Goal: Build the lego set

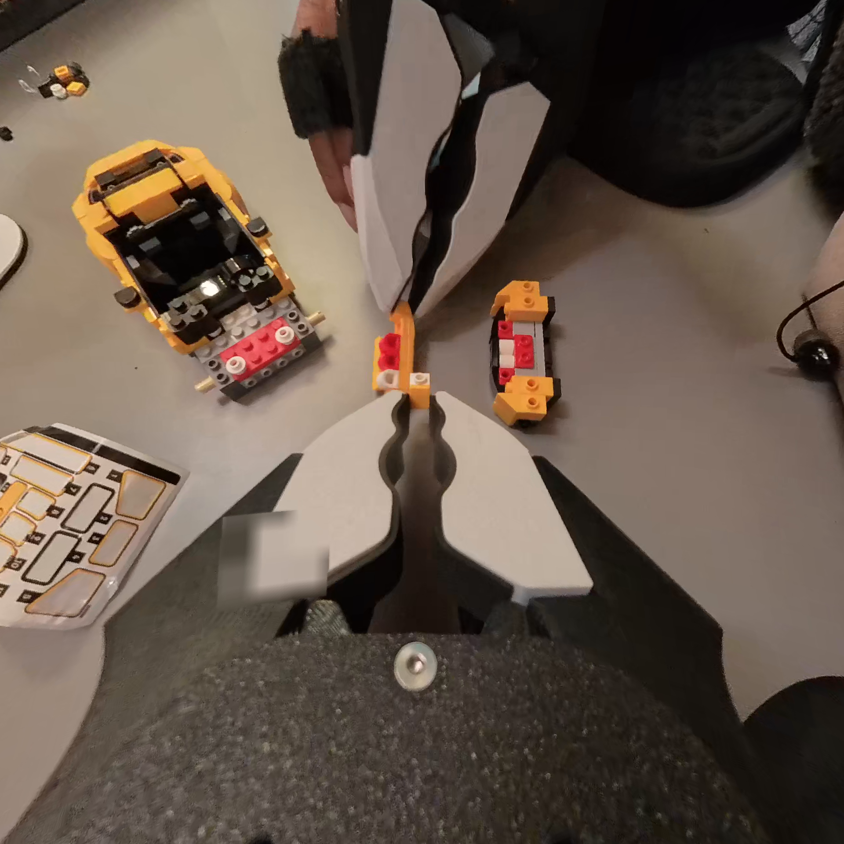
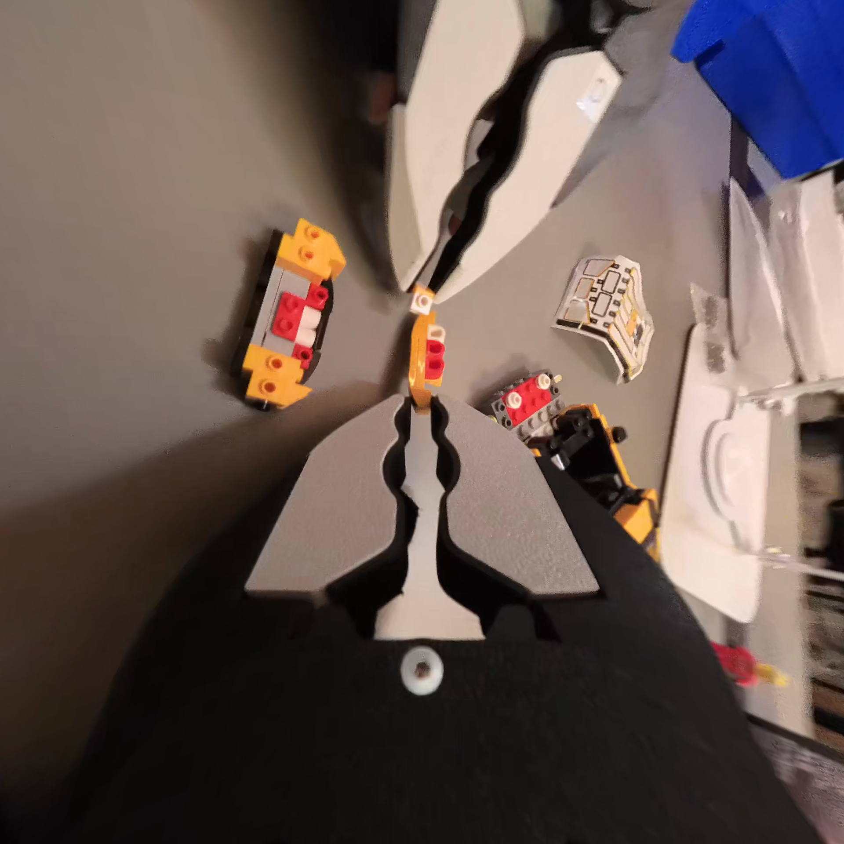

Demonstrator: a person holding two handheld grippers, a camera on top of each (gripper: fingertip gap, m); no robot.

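My left gripper (image 1: 418, 401) is shut on a small orange brick with a white stud (image 1: 419, 387). My right gripper (image 2: 422, 404) is shut on the end of a curved orange piece carrying red bricks (image 2: 427, 356). The two grippers face each other tip to tip, and the small brick (image 2: 421, 301) sits right at the far end of the curved piece (image 1: 396, 351). The right gripper (image 1: 404, 303) comes in from above in the left wrist view. A partly built yellow and black car (image 1: 182, 265) lies to the left on the grey table. An orange, red and grey sub-assembly (image 1: 523, 354) lies to the right.
A sticker sheet (image 1: 68, 520) lies at the near left. Several loose small parts (image 1: 64, 82) sit at the far left. A blue box (image 2: 767, 77) and white trays (image 2: 712, 493) stand along one side. A hand in a black furry sleeve (image 1: 315, 91) holds the right gripper.
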